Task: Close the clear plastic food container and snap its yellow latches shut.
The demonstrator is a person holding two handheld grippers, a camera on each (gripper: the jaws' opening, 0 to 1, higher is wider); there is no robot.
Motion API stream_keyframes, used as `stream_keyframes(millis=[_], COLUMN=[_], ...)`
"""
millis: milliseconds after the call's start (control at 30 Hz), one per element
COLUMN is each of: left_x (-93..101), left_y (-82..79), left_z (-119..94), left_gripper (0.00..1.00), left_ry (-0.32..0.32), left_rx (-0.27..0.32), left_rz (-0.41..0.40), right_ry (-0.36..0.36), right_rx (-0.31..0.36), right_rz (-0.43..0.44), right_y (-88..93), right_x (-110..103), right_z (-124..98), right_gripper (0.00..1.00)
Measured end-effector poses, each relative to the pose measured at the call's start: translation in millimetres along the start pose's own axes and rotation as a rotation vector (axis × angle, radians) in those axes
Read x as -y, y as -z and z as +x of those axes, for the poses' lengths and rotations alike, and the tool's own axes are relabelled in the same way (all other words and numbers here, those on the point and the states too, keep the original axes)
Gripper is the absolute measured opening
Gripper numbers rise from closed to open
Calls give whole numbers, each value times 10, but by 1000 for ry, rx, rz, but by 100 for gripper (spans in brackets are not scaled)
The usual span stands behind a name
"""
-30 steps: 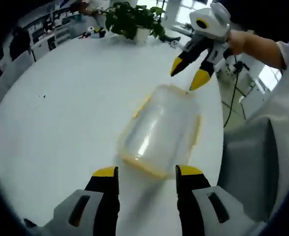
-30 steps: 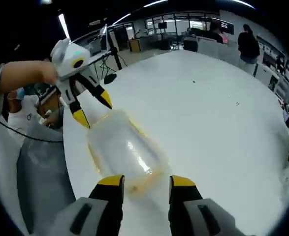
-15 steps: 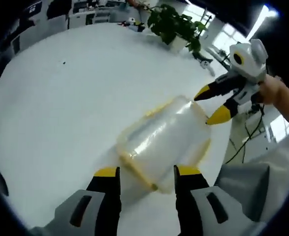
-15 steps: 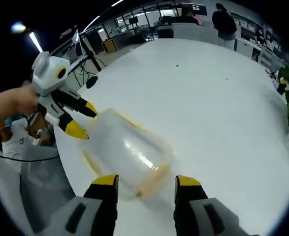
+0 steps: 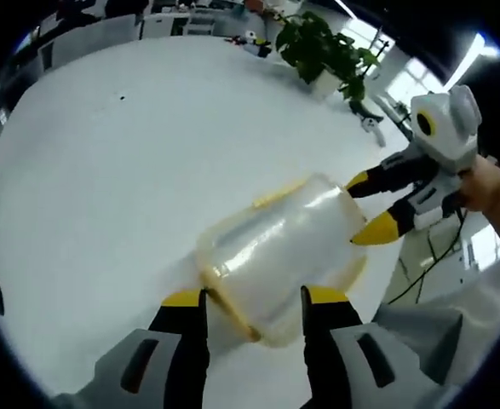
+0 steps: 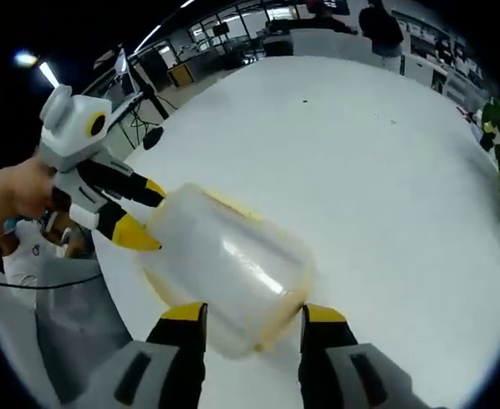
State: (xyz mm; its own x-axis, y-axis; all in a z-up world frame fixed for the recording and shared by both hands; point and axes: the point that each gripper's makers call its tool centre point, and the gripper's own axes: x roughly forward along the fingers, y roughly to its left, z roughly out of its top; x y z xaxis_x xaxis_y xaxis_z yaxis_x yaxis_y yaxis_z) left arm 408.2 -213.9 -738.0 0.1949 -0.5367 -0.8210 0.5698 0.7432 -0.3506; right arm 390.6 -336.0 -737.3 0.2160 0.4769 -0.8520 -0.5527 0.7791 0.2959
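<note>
A clear plastic food container [image 5: 275,251] with yellow latches along its rim lies on the white table [image 5: 105,162]. My left gripper [image 5: 255,298] is open at the container's near end, one jaw on each side of that corner. My right gripper [image 5: 363,209] comes in from the right, open, and its yellow fingertips straddle the far end. In the right gripper view the container [image 6: 228,268] reaches down between my right gripper [image 6: 254,313], which is open. My left gripper [image 6: 150,216] stands open at the opposite end there.
A potted plant [image 5: 322,51] stands at the table's far edge, with small items beside it. A hand [image 5: 498,189] holds the right gripper near the table edge, where cables hang. People [image 6: 382,21] and desks are far behind, and a stand [image 6: 135,77] rises past the table rim.
Both grippers have moved in toward the container's two ends, and the right gripper's tips have dropped from above it to its far end. The container looks larger and closer.
</note>
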Motion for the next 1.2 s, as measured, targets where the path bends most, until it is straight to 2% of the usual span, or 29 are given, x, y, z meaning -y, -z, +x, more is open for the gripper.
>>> stream_keyframes(millis=[133,167,200,233,433,467,500,533,567,667,867,1067,1200], left_x=[7,16,-20,-1,35,32,49,27,26,22,28,5,11], left_y=[3,-6,105,44,39,25,3,-3,-4,-9,-18,-19,-46], left_z=[15,33,10,58,77,76,92,85,85,80,60,40,34], left_gripper=[39,39,37,37,36,36,36,36,36,37,39,40,41], left_ry=[-4,-6,-18,-14,-13,-13,-10,-15,-17,-16,-15,1,3], left_rx=[3,12,-49,-9,18,17,21,14,11,13,25,67,80], left_rz=[-8,-40,-33,-37,-27,-30,-27,-27,-23,-25,-41,-56,-16], right_ry=[3,7,12,9,16,15,-9,-24,-19,-20,-29,-32,-10], right_rx=[-3,-4,-11,-8,-2,-4,23,-5,-14,9,1,18,22], right_rz=[-4,-9,-19,-11,-1,16,32,124,94,80,101,113,29], right_y=[1,3,11,12,14,5,-63,-16,-4,14,8,7,-5], right_x=[-5,-15,1,4,6,0,-41,-54,-15,-34,-33,-38,-35], right_z=[10,10,7,10,19,36,62,103,96,79,72,59,36], right_gripper=[41,41,41,41,40,38,38,38,38,38,40,41,43])
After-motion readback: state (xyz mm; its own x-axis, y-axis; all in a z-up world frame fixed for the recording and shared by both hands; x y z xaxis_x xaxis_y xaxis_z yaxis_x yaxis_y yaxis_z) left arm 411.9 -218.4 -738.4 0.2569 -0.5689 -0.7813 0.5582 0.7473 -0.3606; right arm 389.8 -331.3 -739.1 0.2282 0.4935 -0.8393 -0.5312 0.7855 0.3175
